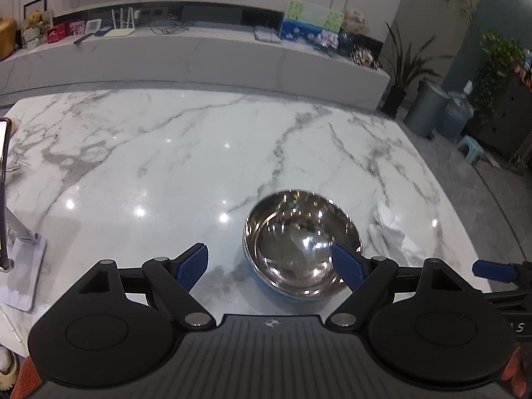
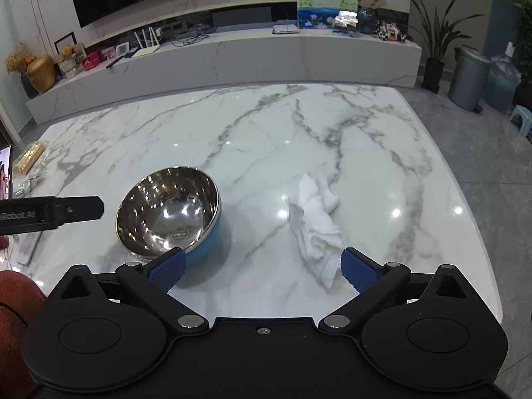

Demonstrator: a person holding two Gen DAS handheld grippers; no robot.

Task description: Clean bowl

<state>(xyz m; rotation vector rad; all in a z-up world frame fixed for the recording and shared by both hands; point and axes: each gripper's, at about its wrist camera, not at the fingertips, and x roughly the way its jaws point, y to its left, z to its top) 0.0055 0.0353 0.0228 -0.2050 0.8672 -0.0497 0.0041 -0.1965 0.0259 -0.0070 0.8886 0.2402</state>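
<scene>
Both grippers open above bowl [image 2: 168, 214] and cloth [image 2: 316, 229].
Right gripper [image 2: 264, 267] and left gripper [image 1: 269, 267] hold nothing; pinch the cloth's bunched centre for wiping.

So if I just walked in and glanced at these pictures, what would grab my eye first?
Probably the shiny steel bowl with its blue outside, standing on the glossy marble table. Just to its right lies a crumpled white cloth, loose on the marble. In the foreground, the right gripper spreads wide, holding nothing.
</scene>
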